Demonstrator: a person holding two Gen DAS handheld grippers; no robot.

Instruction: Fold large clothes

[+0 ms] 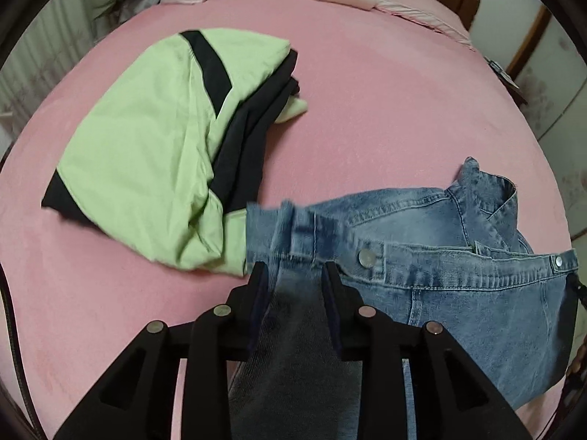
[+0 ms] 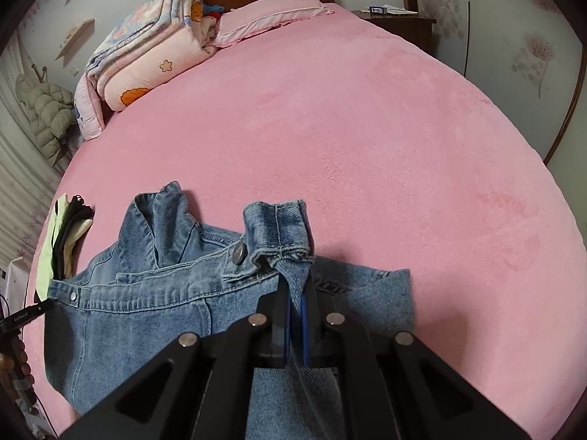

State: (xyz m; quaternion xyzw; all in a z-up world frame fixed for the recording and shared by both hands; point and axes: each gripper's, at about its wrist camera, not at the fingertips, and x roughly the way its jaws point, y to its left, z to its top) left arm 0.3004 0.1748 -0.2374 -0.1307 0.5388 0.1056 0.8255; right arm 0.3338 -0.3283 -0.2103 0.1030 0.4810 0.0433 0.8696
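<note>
Left gripper (image 1: 295, 275) nearest lens, jaws narrow, denim fold between pads. Right gripper (image 2: 296, 286) pinched tight on cuff edge of denim jacket (image 2: 146, 308). Jacket spread across near part of pink bed (image 2: 367, 128), just beside folded green-and-black garment (image 1: 146, 139). Folded quilt (image 2: 146, 62) at headboard end.

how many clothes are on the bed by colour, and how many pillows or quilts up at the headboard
Blue denim garment: 1, gripped by both grippers
Green and black folded clothes: 1 pile; pieces cannot be counted
Folded quilt: 1
Pink pillow: 1
Total: 4
</note>
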